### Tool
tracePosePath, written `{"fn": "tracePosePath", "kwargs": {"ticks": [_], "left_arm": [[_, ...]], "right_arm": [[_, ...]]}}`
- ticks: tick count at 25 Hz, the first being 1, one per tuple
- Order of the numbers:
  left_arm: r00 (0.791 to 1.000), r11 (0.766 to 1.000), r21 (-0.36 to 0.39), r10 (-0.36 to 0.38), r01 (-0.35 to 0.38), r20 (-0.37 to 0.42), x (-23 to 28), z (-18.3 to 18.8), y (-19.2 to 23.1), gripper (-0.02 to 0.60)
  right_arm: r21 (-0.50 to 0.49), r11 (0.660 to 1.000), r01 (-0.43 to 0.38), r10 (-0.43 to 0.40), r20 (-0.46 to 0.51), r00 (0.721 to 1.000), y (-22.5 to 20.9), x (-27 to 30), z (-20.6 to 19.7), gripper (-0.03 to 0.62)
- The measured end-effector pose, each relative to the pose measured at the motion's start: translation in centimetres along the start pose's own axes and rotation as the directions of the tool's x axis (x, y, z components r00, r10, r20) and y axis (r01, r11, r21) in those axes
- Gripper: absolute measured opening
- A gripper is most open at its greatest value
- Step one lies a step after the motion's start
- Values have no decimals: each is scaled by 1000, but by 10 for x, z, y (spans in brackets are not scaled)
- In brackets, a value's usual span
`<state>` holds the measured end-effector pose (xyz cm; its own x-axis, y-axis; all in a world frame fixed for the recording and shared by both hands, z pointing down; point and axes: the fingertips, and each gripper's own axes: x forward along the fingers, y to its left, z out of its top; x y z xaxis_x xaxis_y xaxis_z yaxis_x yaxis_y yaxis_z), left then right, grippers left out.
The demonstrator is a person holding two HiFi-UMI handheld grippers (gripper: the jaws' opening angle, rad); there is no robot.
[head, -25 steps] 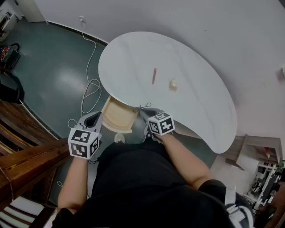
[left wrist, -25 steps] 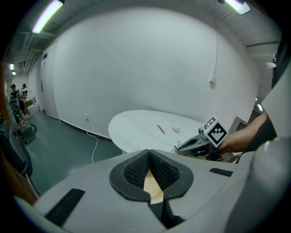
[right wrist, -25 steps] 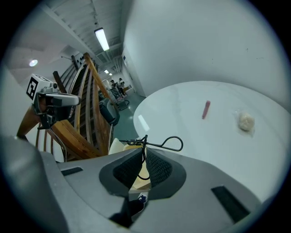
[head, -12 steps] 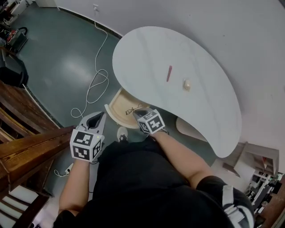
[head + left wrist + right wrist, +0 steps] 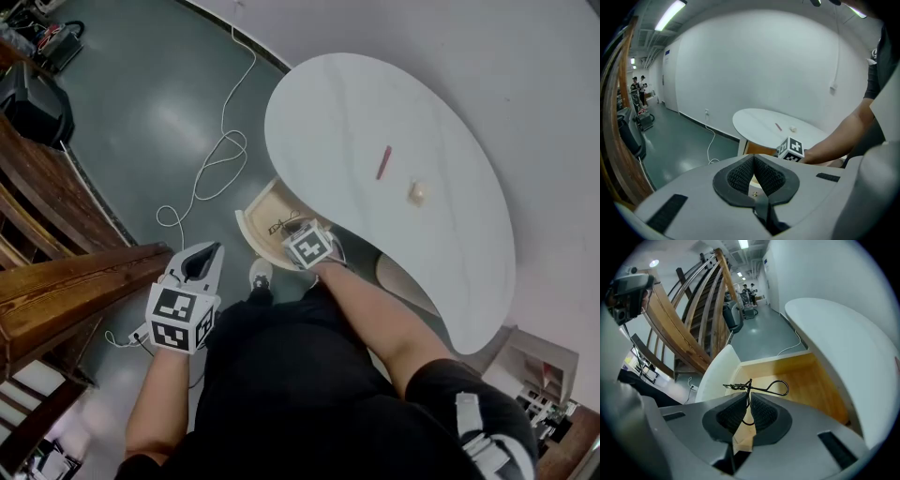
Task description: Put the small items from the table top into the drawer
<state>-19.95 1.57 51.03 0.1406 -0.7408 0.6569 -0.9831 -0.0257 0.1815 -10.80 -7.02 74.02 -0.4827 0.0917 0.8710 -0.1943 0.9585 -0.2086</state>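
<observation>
A white kidney-shaped table (image 5: 328, 112) carries a thin red stick (image 5: 383, 161) and a small cream item (image 5: 416, 192). Under its near edge a wooden drawer (image 5: 255, 214) stands pulled out. My right gripper (image 5: 292, 228) hangs over the drawer, shut on a black wire tool (image 5: 278, 228). In the right gripper view the wire tool (image 5: 761, 388) sticks out past the right gripper (image 5: 749, 401) above the drawer floor (image 5: 811, 385). My left gripper (image 5: 204, 255) is held low to the left of the drawer, away from the table. The left gripper (image 5: 753, 161) has its pads together and nothing between them.
A white cable (image 5: 211, 159) loops over the green floor left of the table. Wooden stair rails (image 5: 66, 281) stand at the far left. A white wall runs behind the table. A lower white shelf (image 5: 403, 277) shows under the table's right part.
My right gripper has moved left from the drawer's front corner to over the drawer, with the wire tool in it. The left gripper has hardly moved. The view has swung.
</observation>
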Motion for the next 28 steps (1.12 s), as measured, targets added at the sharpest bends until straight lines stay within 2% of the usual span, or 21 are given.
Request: {"fn": "tracePosePath", "kwargs": {"ticks": [2, 5, 11, 19, 28], "left_arm": [[1000, 1000, -18, 21, -21, -2, -5, -4, 2, 15], [998, 997, -49, 55, -56, -5, -11, -10, 5, 15], [990, 982, -122, 139, -141, -29, -26, -32, 22, 15], [985, 971, -169, 163, -171, -61, -34, -56, 31, 15], [986, 976, -155, 141, -154, -91, -29, -67, 34, 15]], "right_arm": [[-73, 997, -3, 0, -38, 999, -1, 14, 0, 28], [-220, 975, 12, -30, -78, 996, -10, 32, 9, 28], [-331, 944, 2, -56, -153, 987, -20, 77, 8, 28], [-321, 947, -22, -37, -176, 984, -23, 117, 4, 29], [-287, 958, 17, -69, -170, 983, -36, 131, -3, 29]]}}
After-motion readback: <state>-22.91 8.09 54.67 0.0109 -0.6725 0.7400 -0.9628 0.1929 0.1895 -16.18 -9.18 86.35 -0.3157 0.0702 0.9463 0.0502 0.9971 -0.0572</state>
